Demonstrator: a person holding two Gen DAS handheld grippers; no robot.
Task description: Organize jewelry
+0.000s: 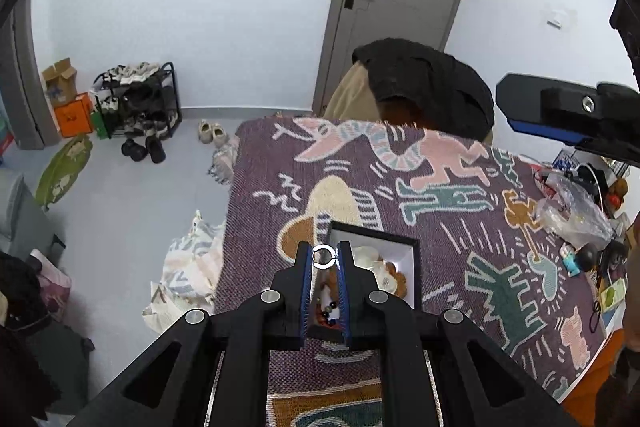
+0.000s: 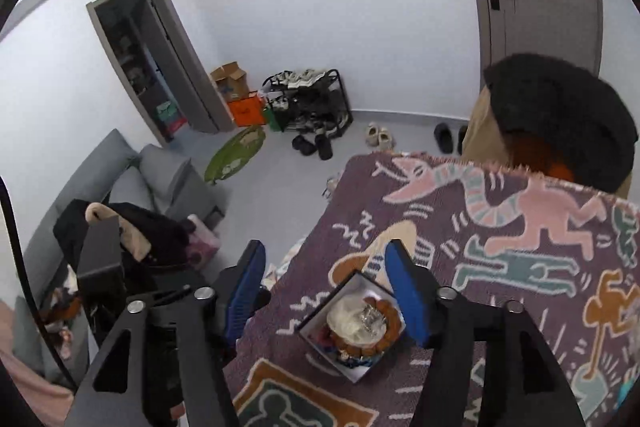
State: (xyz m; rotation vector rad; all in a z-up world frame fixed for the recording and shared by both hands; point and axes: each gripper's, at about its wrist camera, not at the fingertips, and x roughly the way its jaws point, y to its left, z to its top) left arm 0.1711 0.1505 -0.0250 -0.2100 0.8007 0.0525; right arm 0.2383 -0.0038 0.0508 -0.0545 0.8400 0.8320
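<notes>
Left wrist view: left gripper (image 1: 325,255) pinches a small silver ring (image 1: 323,255) at its fingertips, held just above the open jewelry box (image 1: 412,259), so box lies straight below/ahead; drop prob. needs only a short descent. Right wrist view: right gripper (image 2: 326,263) fingers spread wide, empty, box (image 2: 320,319) between & below them w/ beaded bracelets (image 2: 384,331) inside, on patterned cloth (image 2: 520,267).

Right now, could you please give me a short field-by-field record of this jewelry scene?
left gripper: shut on silver ring, above the box
right gripper: open, holding nothing
jewelry box: open, on the patterned cloth
box contents: beaded bracelets
surroundings: shoe rack, grey door
</notes>
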